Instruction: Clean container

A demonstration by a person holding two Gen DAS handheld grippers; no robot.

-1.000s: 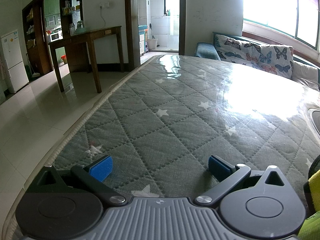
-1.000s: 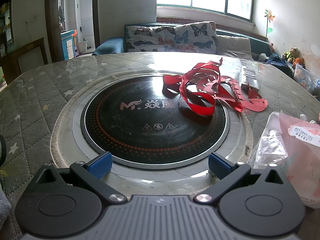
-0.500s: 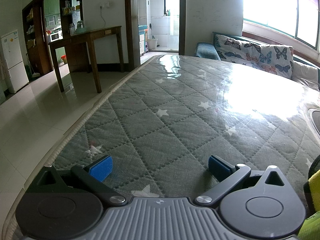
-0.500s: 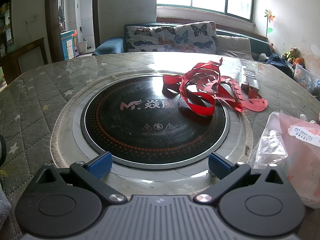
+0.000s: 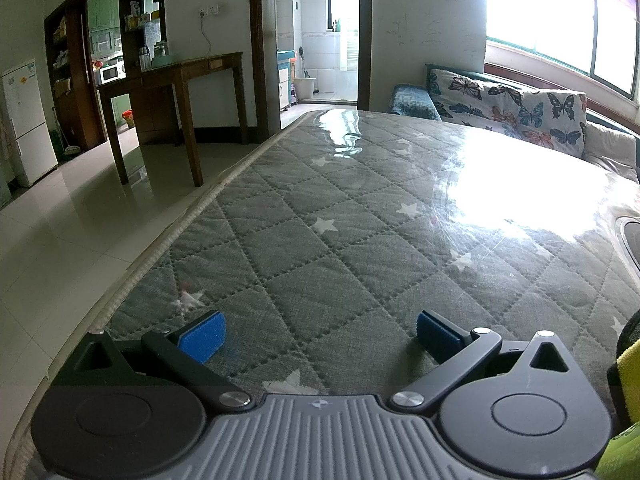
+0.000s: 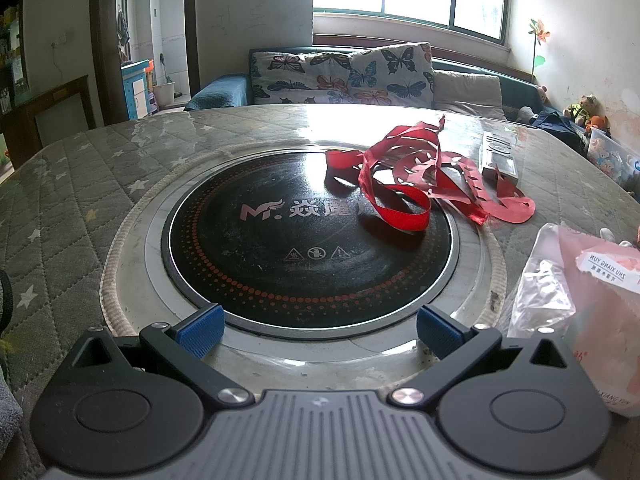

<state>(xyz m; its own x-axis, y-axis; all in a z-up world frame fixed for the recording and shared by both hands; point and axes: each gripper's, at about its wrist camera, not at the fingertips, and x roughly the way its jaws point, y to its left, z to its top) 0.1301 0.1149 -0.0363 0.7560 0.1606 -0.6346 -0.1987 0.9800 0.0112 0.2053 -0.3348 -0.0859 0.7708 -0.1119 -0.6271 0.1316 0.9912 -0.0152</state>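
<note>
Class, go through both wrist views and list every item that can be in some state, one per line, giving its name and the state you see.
left gripper: open, holding nothing
right gripper: open, holding nothing
induction cooktop: bare of pots, dusty, ribbon partly on it
red ribbon: loose, tangled
plastic bag: lying flat, crumpled
remote control: lying flat
quilted table cover: spread flat under a clear sheet
</note>
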